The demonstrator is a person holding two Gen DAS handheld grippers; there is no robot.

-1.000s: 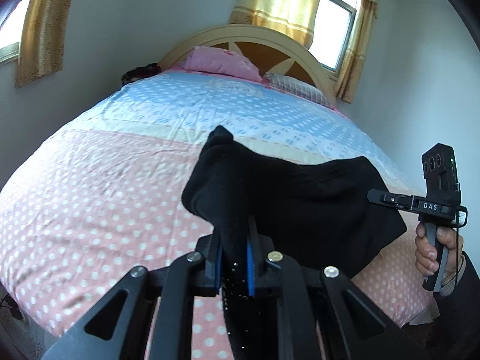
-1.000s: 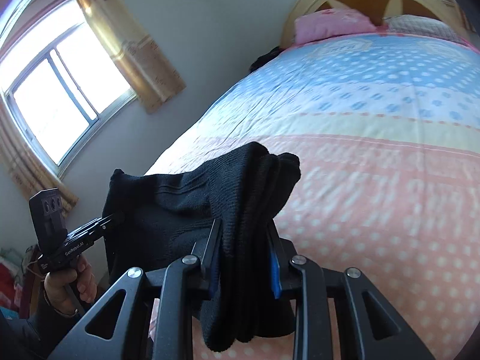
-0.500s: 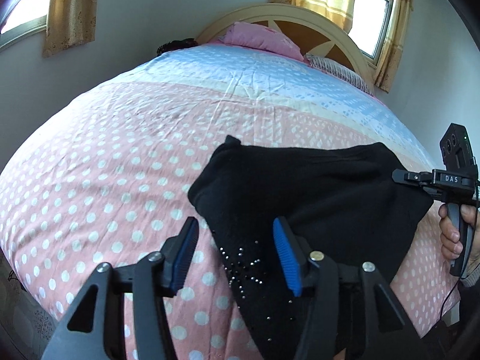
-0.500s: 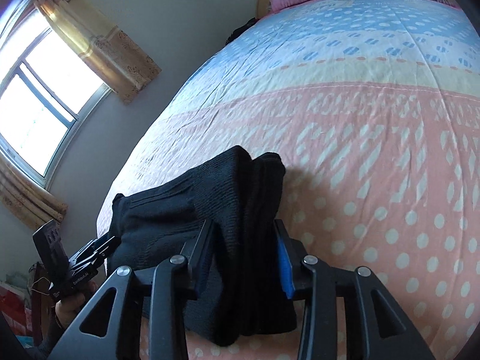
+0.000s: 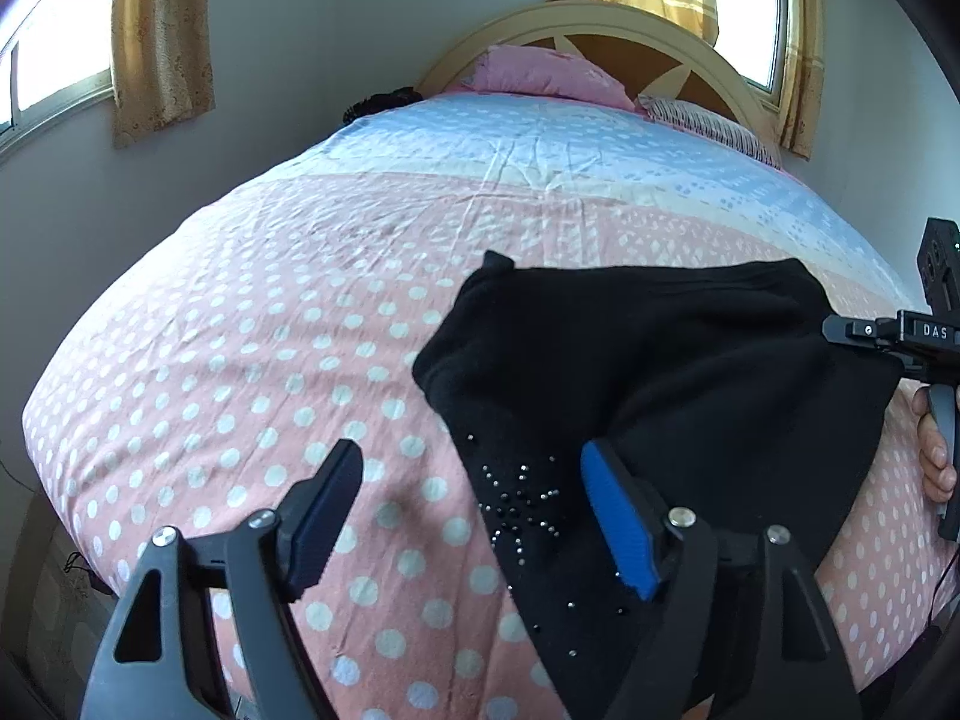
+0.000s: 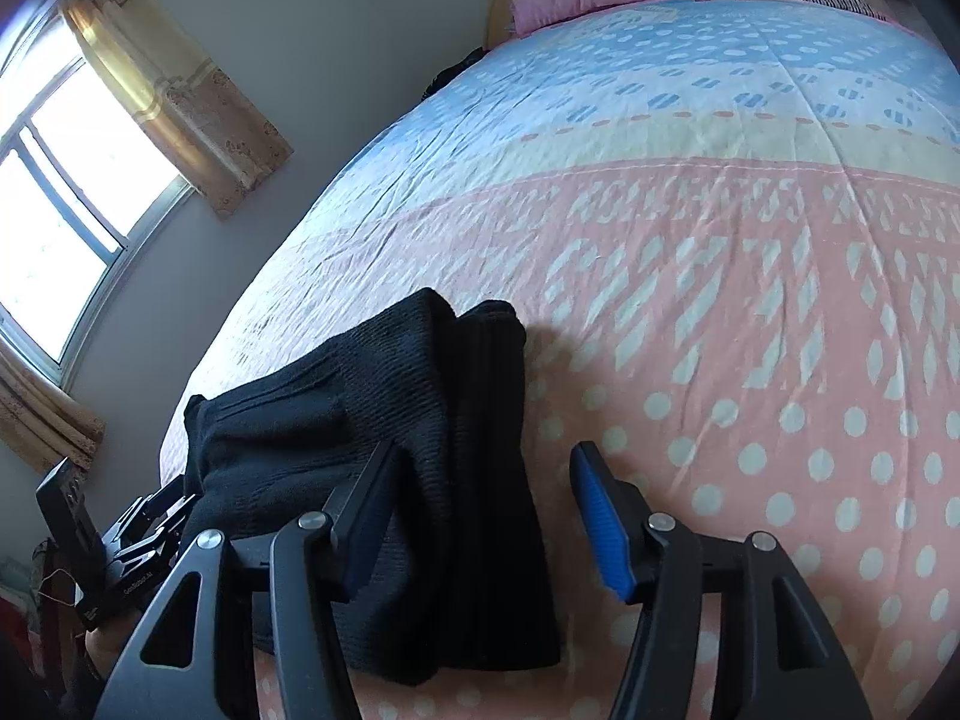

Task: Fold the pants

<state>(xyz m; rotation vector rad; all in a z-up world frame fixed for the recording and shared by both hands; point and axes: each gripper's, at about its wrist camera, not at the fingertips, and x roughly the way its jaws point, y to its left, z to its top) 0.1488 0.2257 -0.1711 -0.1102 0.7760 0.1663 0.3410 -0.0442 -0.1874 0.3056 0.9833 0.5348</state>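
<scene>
The black pants lie folded in a bundle on the pink dotted bed cover, near its front edge; small studs glint on the near layer. My left gripper hangs over their left end. Its jaws are opening, with the fabric's edge between them and no pad pressing. In the right wrist view the pants show ribbed folds. My right gripper is over their right end. Its jaws are opening too, around the fold without gripping it. Each view shows the other gripper: the right gripper and the left gripper.
The bed cover turns blue toward a pink pillow, a striped pillow and a wooden headboard. A dark item lies at the far left corner. Curtained windows sit in the walls. A hand holds the right gripper.
Both grippers came down with the pants and their jaws opened. The fabric left both grips and now lies on the bed cover.
</scene>
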